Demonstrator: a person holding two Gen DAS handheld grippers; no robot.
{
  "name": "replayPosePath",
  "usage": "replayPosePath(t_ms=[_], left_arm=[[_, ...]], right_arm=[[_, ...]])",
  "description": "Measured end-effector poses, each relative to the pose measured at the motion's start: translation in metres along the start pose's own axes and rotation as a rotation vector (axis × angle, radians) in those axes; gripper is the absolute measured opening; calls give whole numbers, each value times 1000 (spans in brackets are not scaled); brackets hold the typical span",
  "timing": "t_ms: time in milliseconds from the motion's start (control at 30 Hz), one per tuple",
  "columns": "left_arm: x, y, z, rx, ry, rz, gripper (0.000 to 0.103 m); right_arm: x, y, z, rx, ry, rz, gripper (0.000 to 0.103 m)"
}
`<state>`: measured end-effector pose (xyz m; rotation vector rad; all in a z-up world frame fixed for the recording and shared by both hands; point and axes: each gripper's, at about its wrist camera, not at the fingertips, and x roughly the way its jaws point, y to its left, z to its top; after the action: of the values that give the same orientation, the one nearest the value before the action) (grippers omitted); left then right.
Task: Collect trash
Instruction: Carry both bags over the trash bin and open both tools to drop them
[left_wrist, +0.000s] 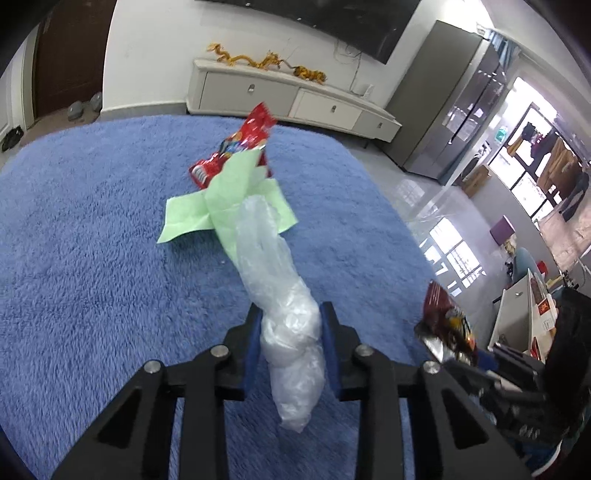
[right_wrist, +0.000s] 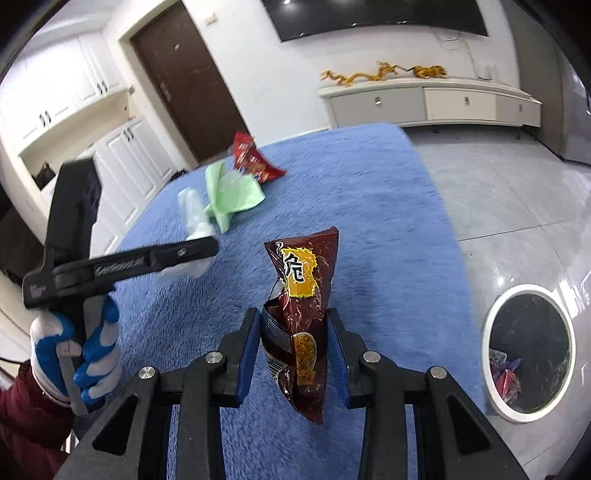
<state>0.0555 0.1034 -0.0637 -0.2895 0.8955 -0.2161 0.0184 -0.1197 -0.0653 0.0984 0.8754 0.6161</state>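
Left wrist view shows my left gripper (left_wrist: 290, 325) clamped on a crumpled clear plastic bag (left_wrist: 275, 280) above the blue shaggy rug (left_wrist: 92, 258), while right wrist view shows my right gripper (right_wrist: 293, 325) pinching a dark brown foil snack packet (right_wrist: 304, 295), with the white-rimmed round bin (right_wrist: 491, 369) near right.
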Motion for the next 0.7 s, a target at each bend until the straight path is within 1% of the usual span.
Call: replayPosePath(t_ms=[167,300,367,500,700], left_arm=[[-14,-29,0,50,-20,-22,28],[-9,-66,5,113,-1,-61,28],[-2,-89,7,153,18,-80,28],[21,-141,8,246,63,-118,28],[72,-224,13,384,139,-167,28]], right_arm=[[-28,-21,-2,45,-69,-7,33],[-49,-51,-4,100,-125,-52,33],[-61,-67,-9,131,-146,-78,33],[-84,-112,-21,216,-186,-149,33],[-99,-178,-34,323,-193,-247,33]])
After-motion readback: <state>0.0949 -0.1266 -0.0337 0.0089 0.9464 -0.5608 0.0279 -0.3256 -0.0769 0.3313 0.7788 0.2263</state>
